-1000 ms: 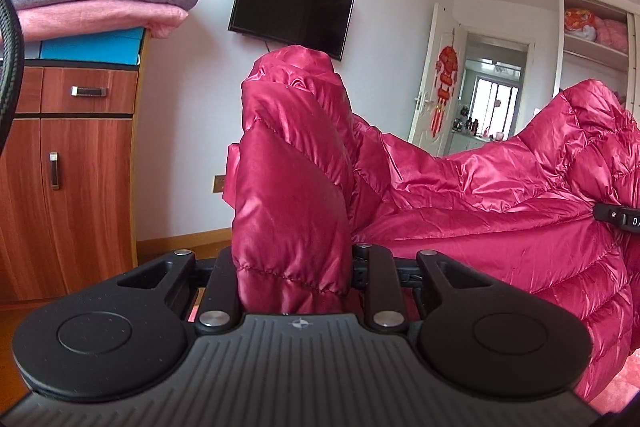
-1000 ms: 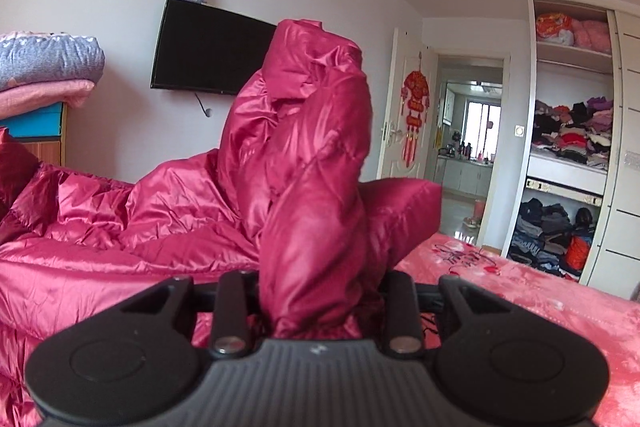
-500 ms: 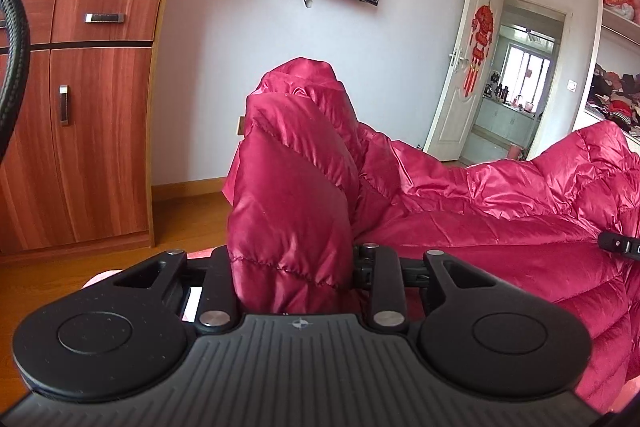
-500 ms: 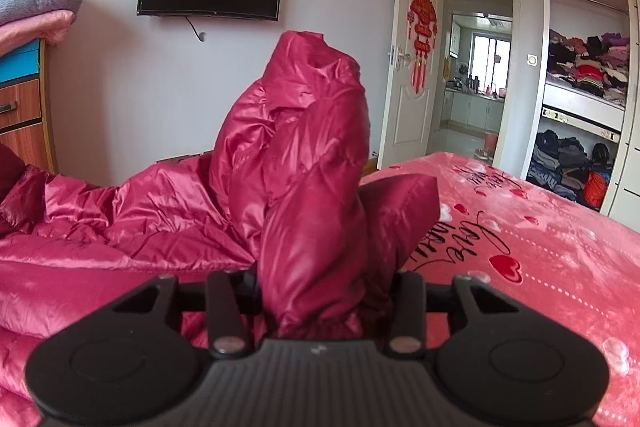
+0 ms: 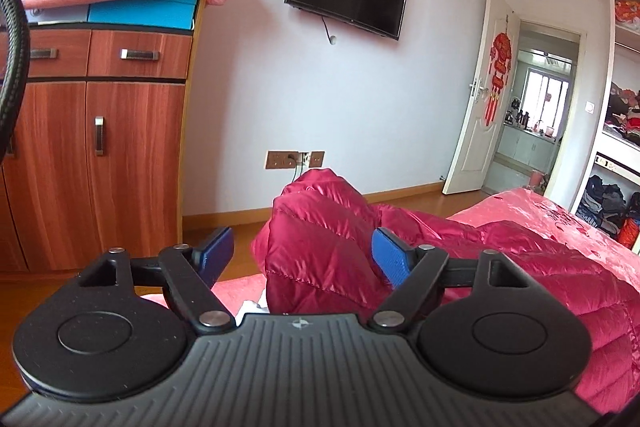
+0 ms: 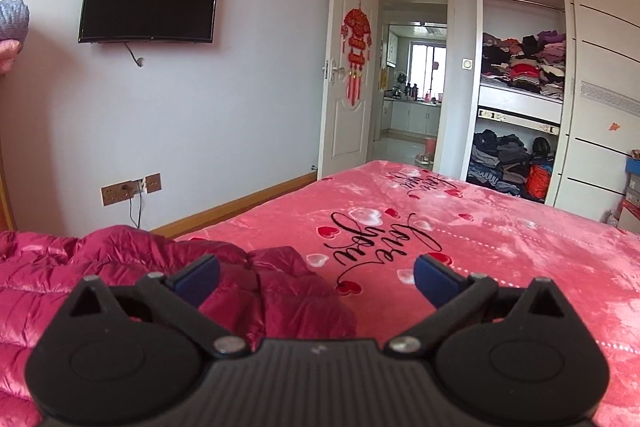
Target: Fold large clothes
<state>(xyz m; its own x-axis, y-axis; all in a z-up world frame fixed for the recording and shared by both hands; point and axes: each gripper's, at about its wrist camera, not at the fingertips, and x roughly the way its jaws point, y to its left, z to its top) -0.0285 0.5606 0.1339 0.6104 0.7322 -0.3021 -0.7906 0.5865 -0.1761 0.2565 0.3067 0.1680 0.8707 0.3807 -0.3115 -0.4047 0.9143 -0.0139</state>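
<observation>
Both sets of tongs are letting go at once! The left tongs [image 5: 302, 253] have just been opening and are now standing spread wide, with a puffed fold of the red down jacket [image 5: 320, 247] still bulging up between the blue pads [image 5: 388, 257] but no longer squeezed. Over on the other side, the right tongs [image 6: 316, 279] have likewise just been opening and are gaping wide; the jacket's edge [image 6: 280, 283] is lying slack beneath and between them, pinched by nothing.

The jacket is settling on the bed [image 6: 500, 227], stretched along the edge nearest the wall, on the pink blanket with its heart print. So one fold is looking laid down and released. How tidy it is, these views are not showing: the fabric is looking lumpy and bunched near both tongs. My read is that the job is partway along, with smoothing and at least another fold still waiting.
</observation>
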